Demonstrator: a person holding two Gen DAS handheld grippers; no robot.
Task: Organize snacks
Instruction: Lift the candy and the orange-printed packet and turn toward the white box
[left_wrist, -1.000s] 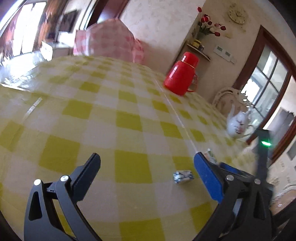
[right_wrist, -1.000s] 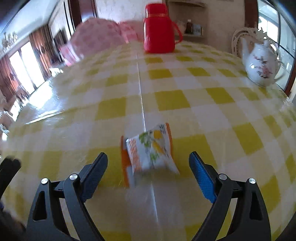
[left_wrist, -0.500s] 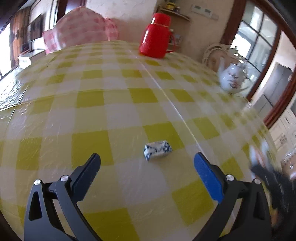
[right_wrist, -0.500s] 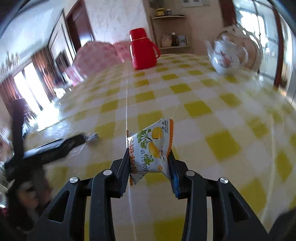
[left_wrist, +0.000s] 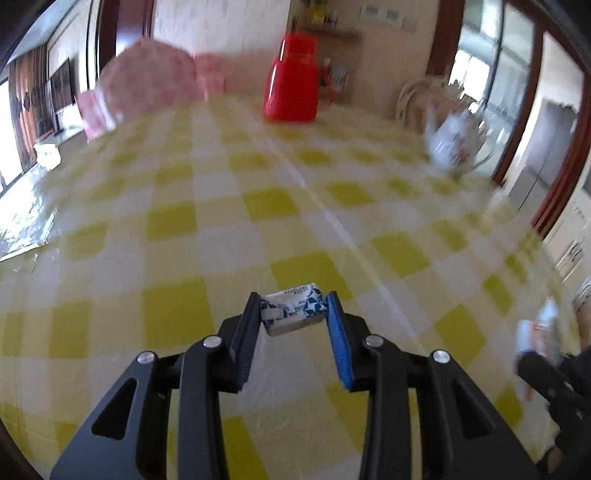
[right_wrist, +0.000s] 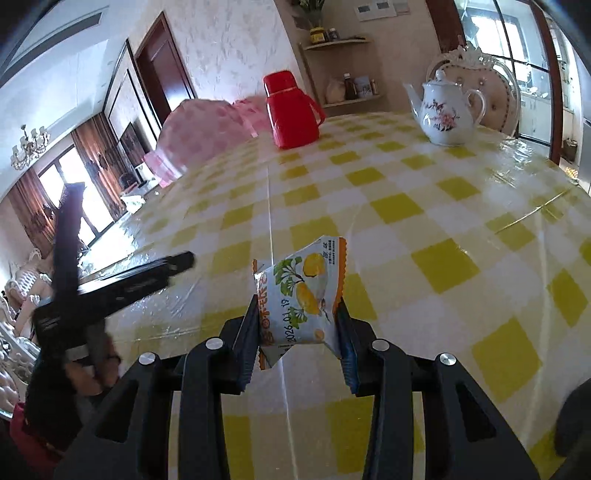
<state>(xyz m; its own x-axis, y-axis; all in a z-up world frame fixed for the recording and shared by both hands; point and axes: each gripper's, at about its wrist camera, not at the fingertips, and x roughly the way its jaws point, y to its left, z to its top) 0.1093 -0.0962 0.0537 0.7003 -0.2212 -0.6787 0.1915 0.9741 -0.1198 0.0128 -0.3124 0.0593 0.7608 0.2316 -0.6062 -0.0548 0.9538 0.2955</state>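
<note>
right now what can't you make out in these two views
- Left wrist view: the second snack at the right edge is a blur, and the right tongs under it are cut off.
- Left wrist view: print on the blue candy between the closing left tongs is too small.
- Right wrist view: the orange packet hides the table beneath it.

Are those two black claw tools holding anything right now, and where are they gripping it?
The left gripper is closing on a small blue-and-white candy, pinched by its two ends. The right gripper holds an orange-edged snack packet by its side edges, lower half.
</note>
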